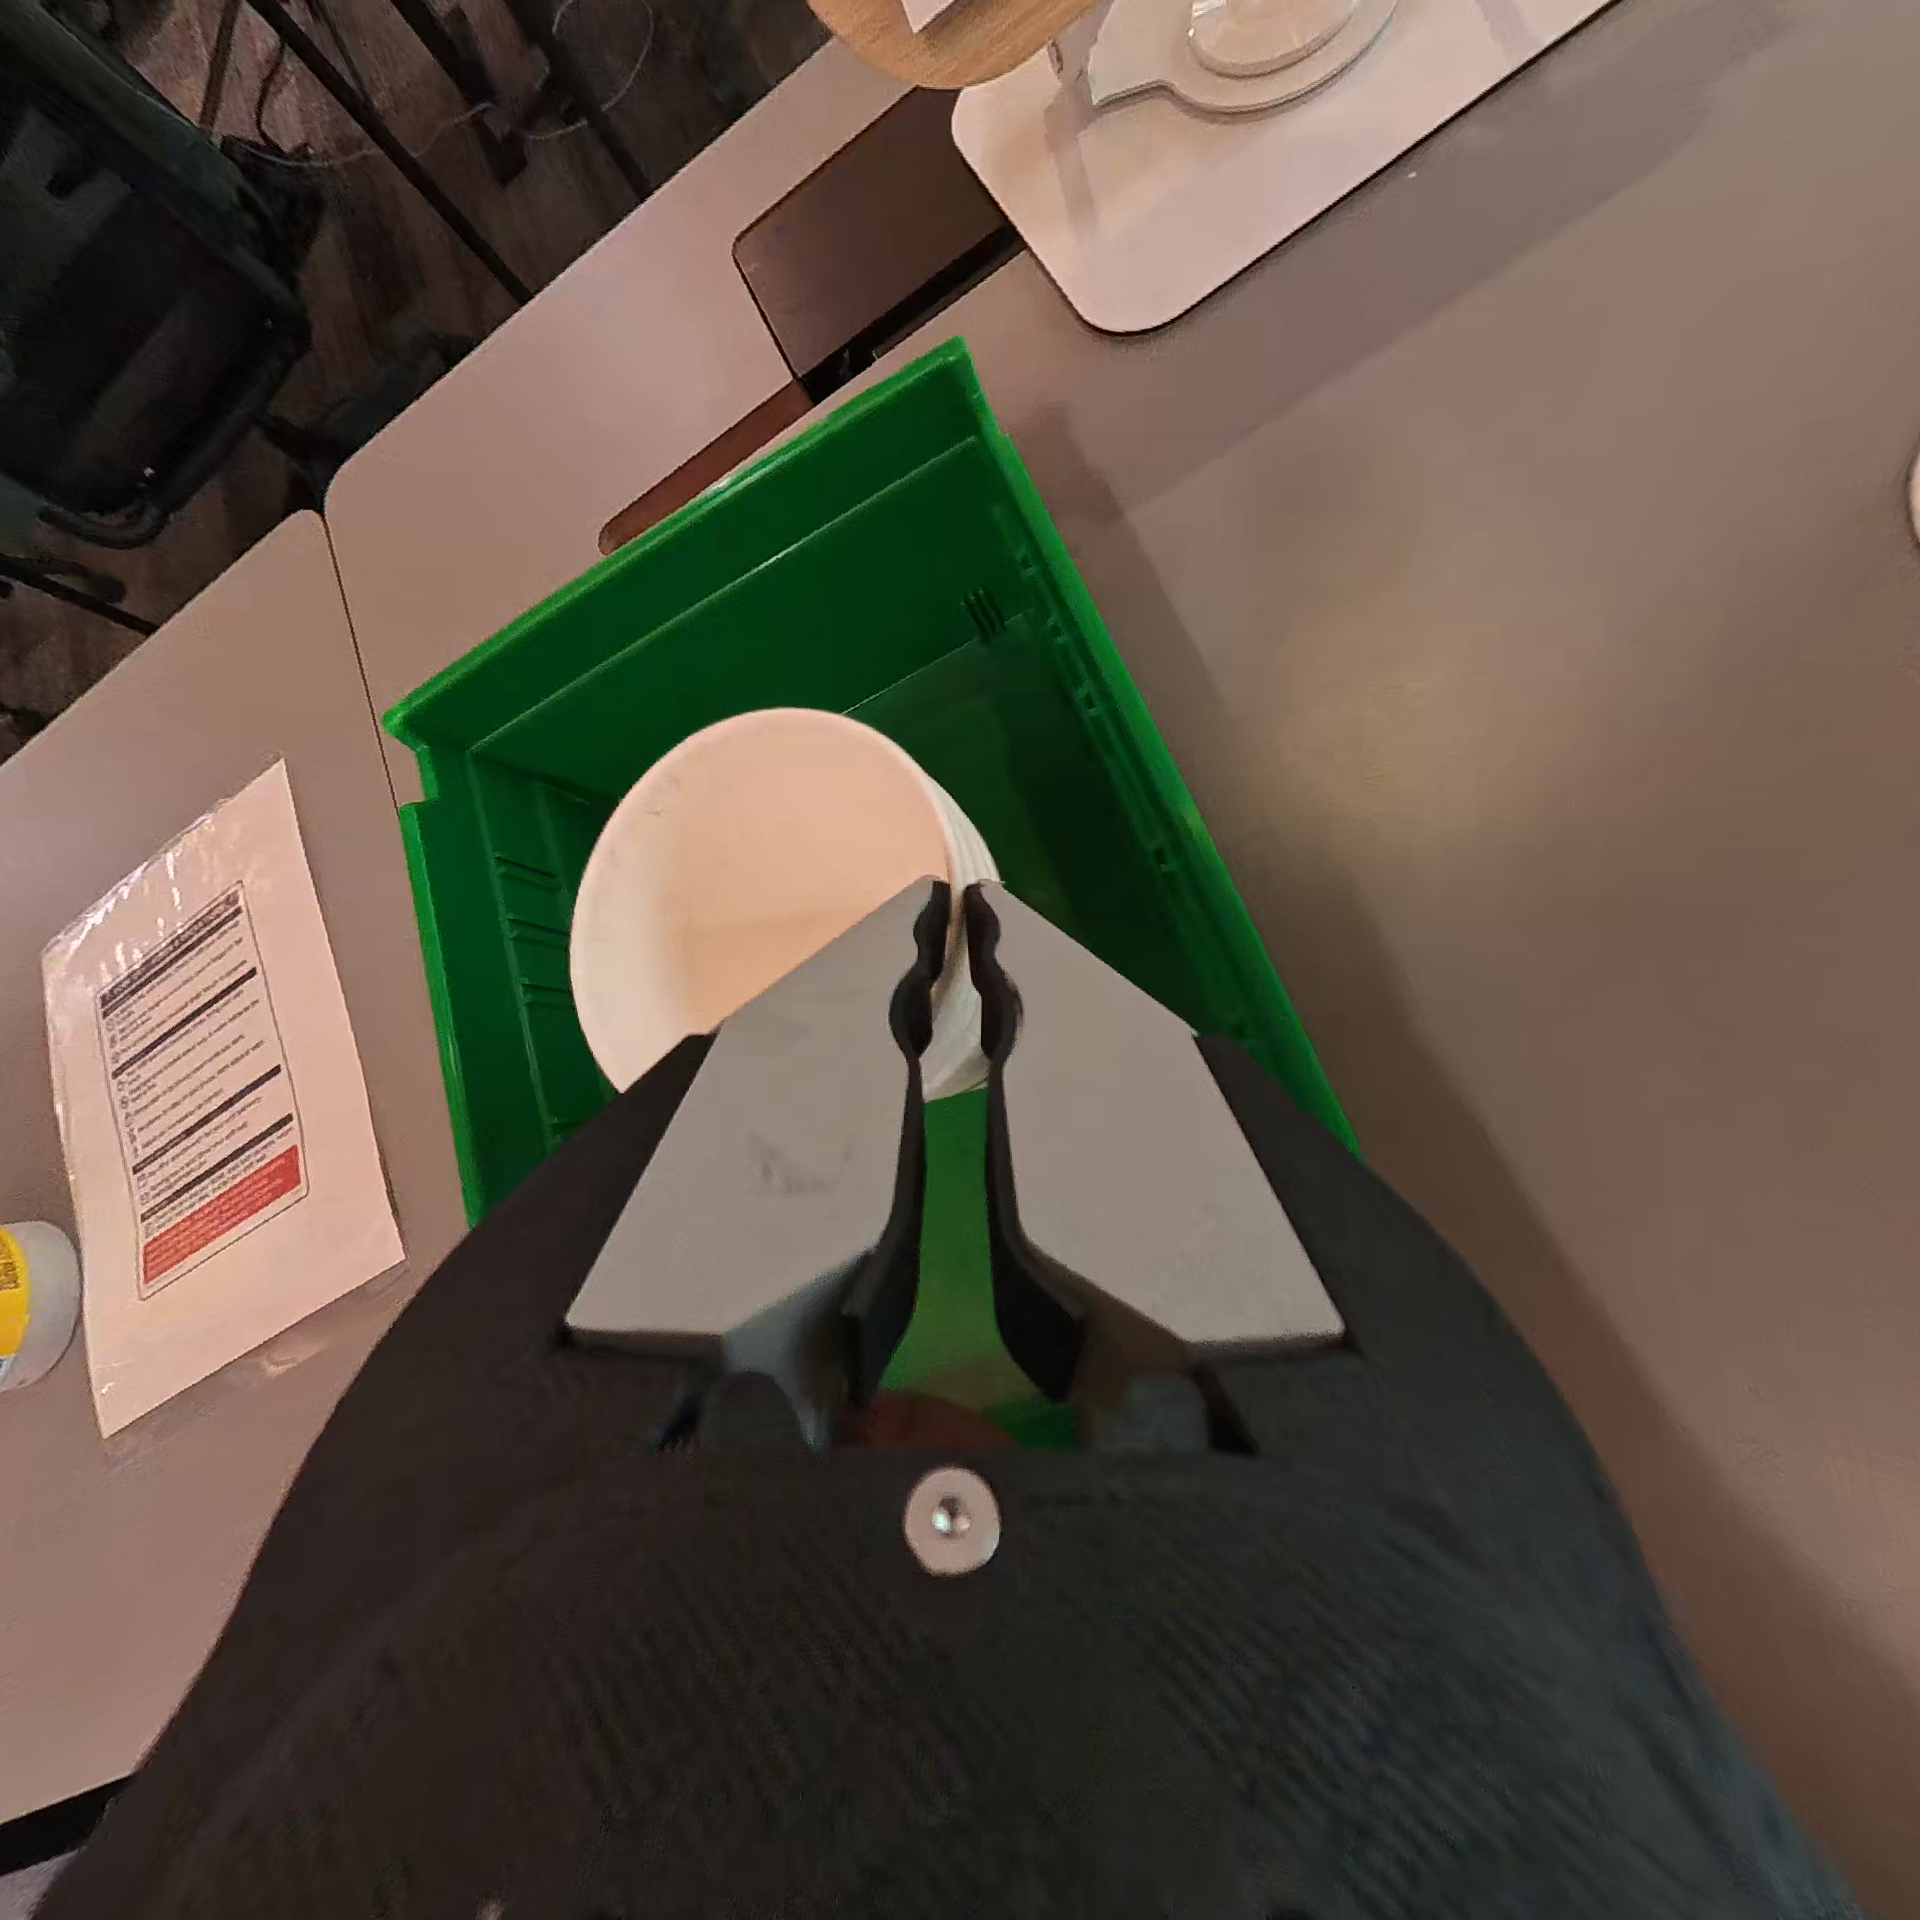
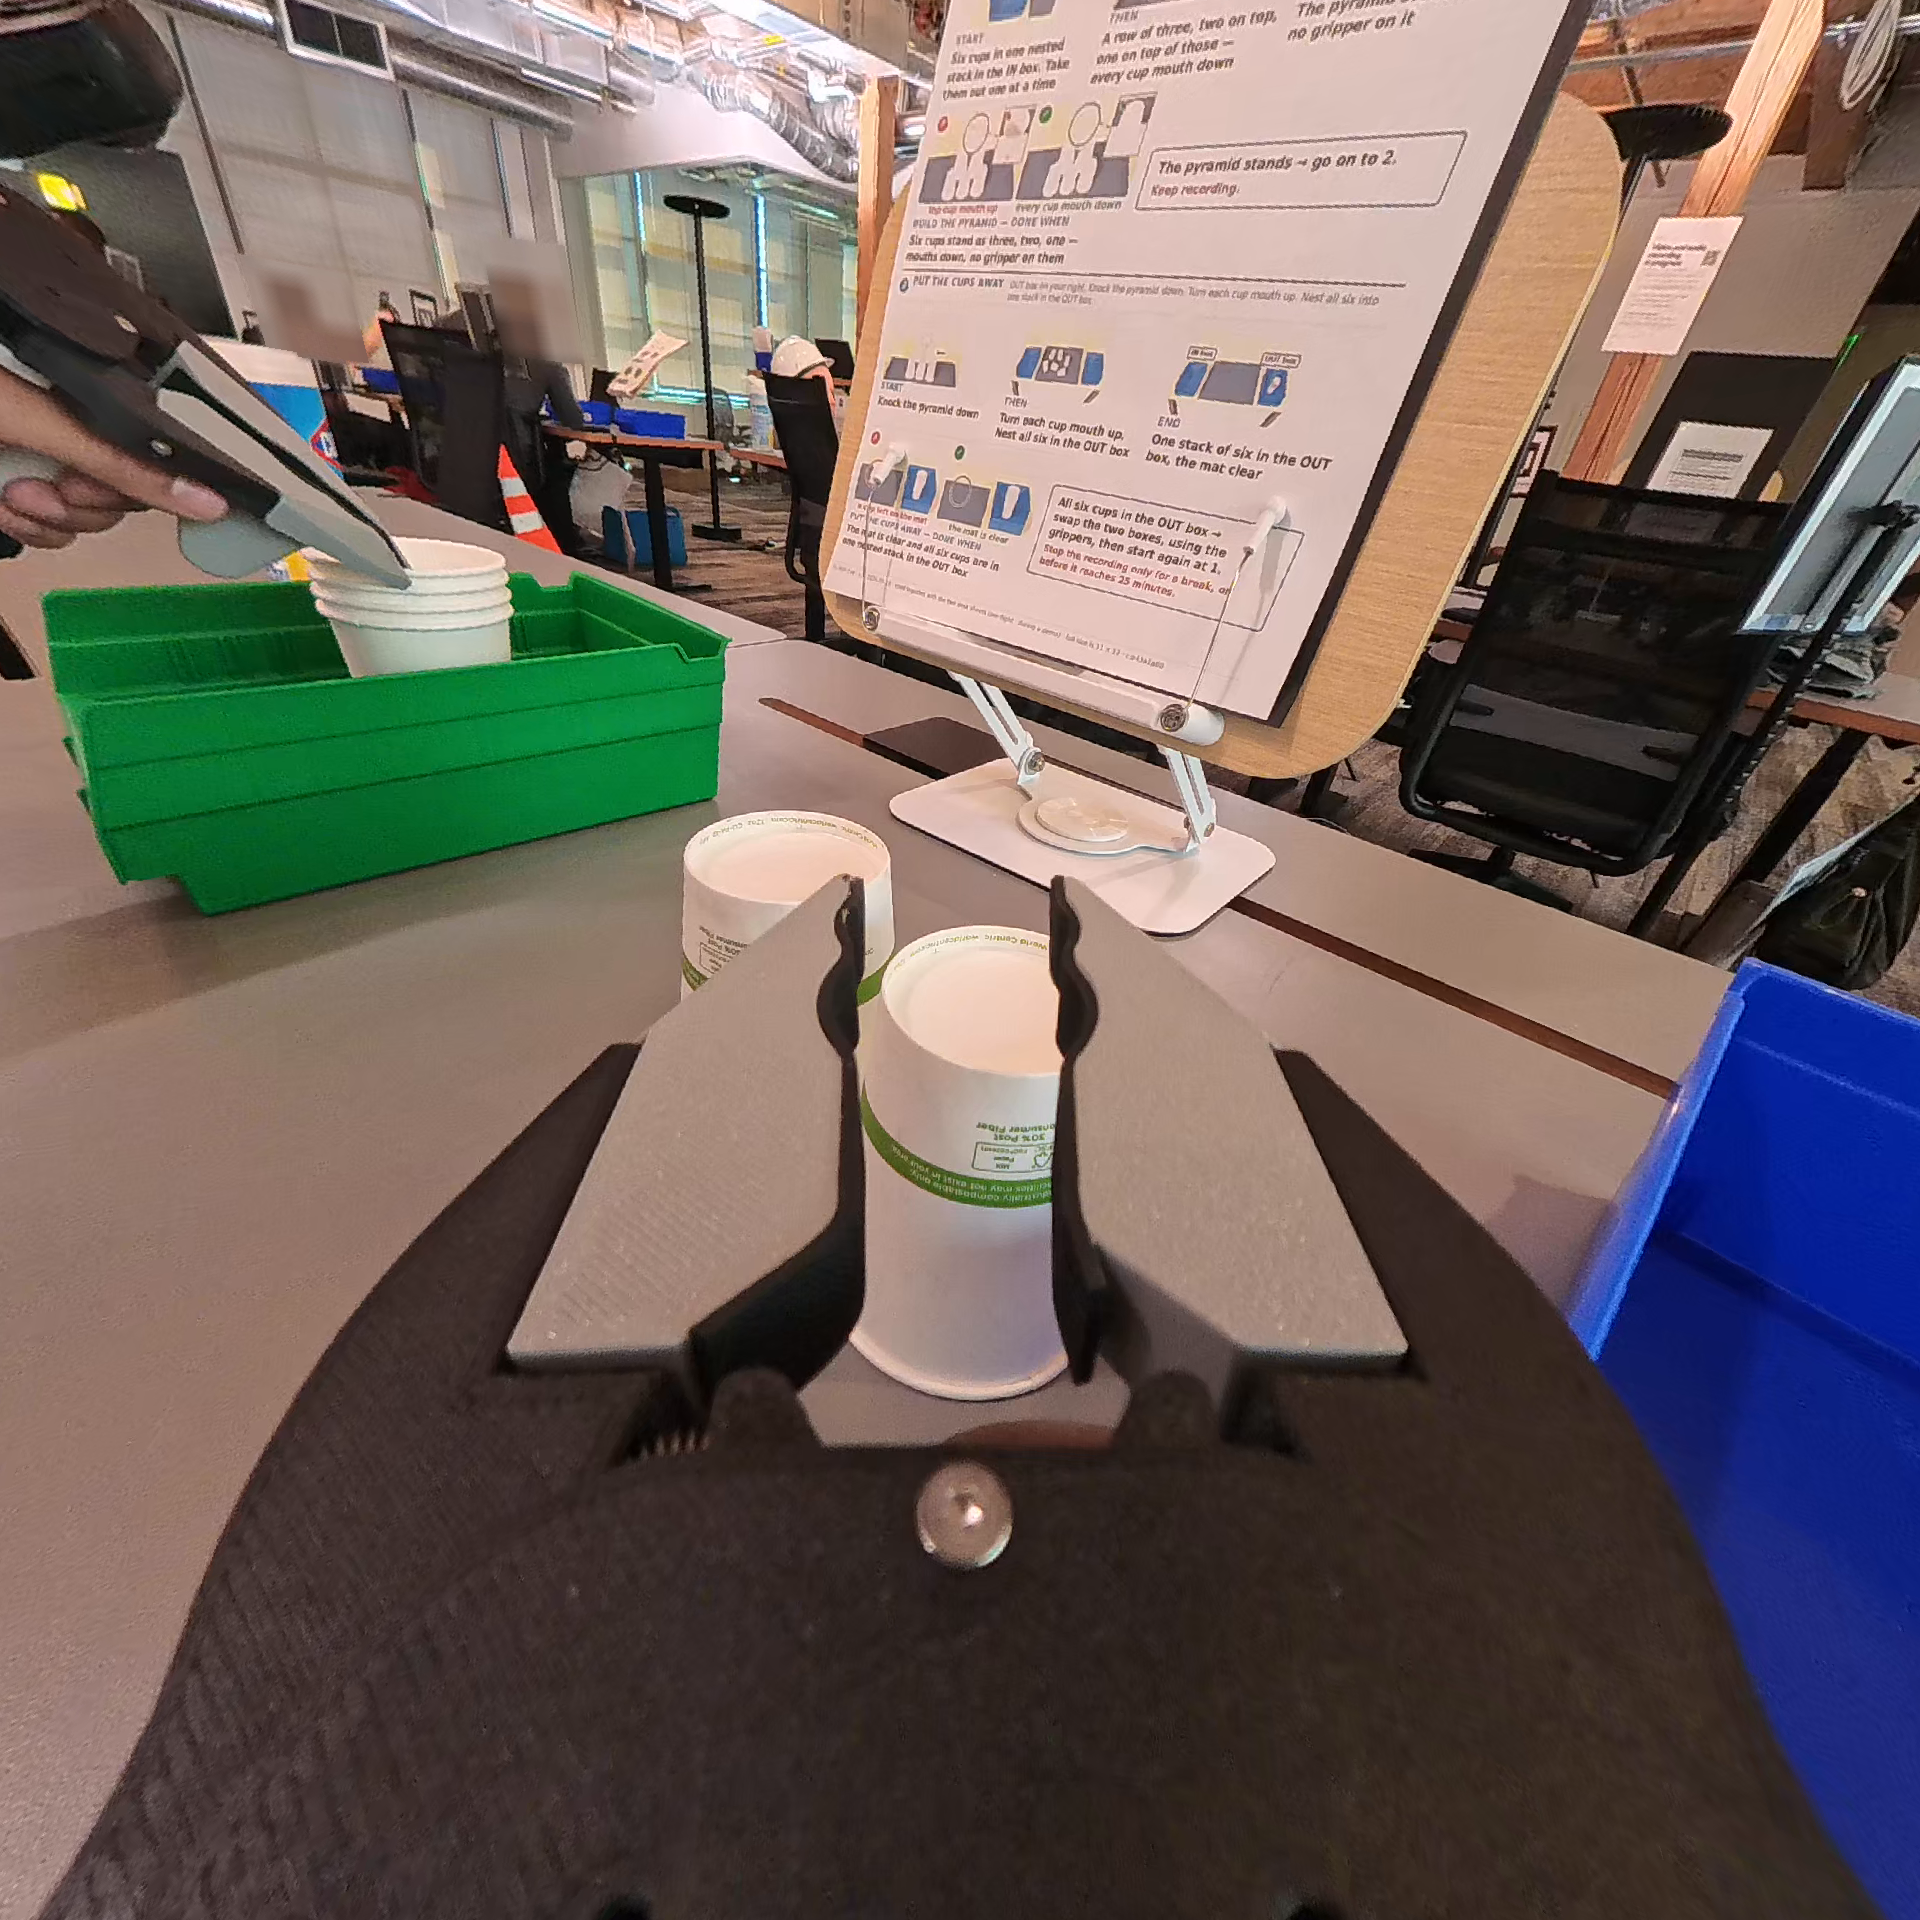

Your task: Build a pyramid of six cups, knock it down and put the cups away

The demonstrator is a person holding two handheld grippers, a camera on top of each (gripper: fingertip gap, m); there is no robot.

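Left gripper (image 1: 957,902) — fingers pinched on the rim wall of the topmost cup in a nested stack of white cups (image 1: 764,883), mouth up, standing inside the green bin (image 1: 1060,665). The right wrist view shows the same grip from the side: the left gripper (image 2: 390,569), held by a person's hand (image 2: 73,488), reaches down into the stack of cups (image 2: 416,613), which stands in the green bin (image 2: 416,769) at the table's left.

Right gripper (image 2: 954,914) — jaws spread, one finger on each side of an upside-down white cup with a green band (image 2: 961,1153) standing on the grey table (image 2: 260,1143); whether the pads touch its wall cannot be told.

Second upside-down cup (image 2: 774,883) — just beyond and to the left of the first, partly hidden by the left finger.

Blue bin (image 2: 1787,1403) — right edge of the table, only part in view.

Instruction board on a white stand (image 2: 1174,343) — behind the cups, tilted back.

Printed sheet (image 1: 218,1081) — flat on the table beside the green bin.
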